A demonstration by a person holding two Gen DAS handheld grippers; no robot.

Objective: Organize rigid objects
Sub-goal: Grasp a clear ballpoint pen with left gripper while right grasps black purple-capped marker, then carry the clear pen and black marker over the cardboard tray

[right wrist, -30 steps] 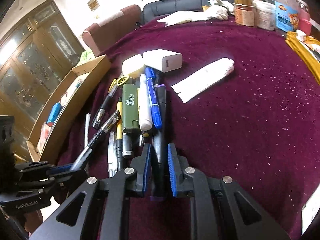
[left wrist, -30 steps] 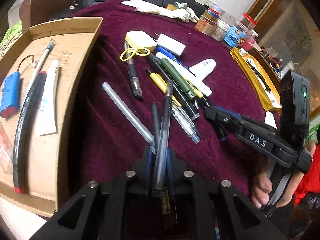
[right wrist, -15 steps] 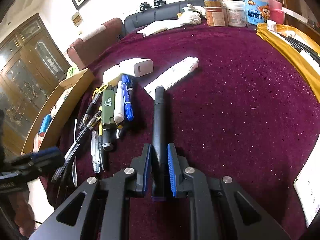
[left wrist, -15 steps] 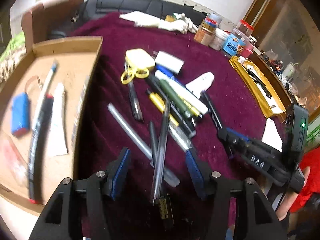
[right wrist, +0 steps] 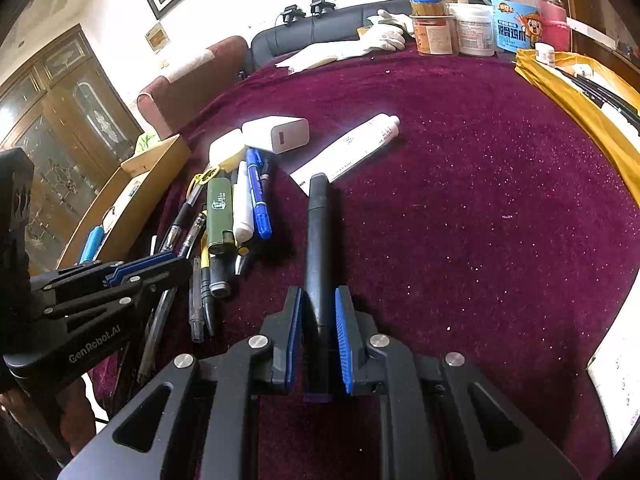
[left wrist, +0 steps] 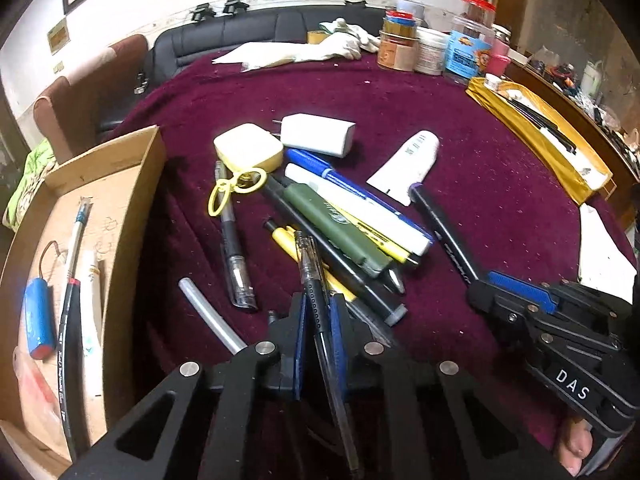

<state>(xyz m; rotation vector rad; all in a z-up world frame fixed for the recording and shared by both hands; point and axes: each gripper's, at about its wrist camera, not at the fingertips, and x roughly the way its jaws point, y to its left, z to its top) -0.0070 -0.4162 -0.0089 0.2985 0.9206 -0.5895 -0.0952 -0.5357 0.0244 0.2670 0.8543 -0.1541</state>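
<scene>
Your left gripper (left wrist: 318, 322) is clamped on the light, slick clear-barrelled ballpoint pen (left wrist: 310, 276); your right gripper (right wrist: 318, 334) pinches the stiff black marker (right wrist: 317, 240) near its tail — grip both mid-barrel.

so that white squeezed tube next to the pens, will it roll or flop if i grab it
The white tube looks flattened at its crimped end, so it probably won't roll far. It seems partly emptied, so it would likely bend a little when lifted by that end. Its round capped end looks firmer and may suit a hand-held gripper better.
</scene>
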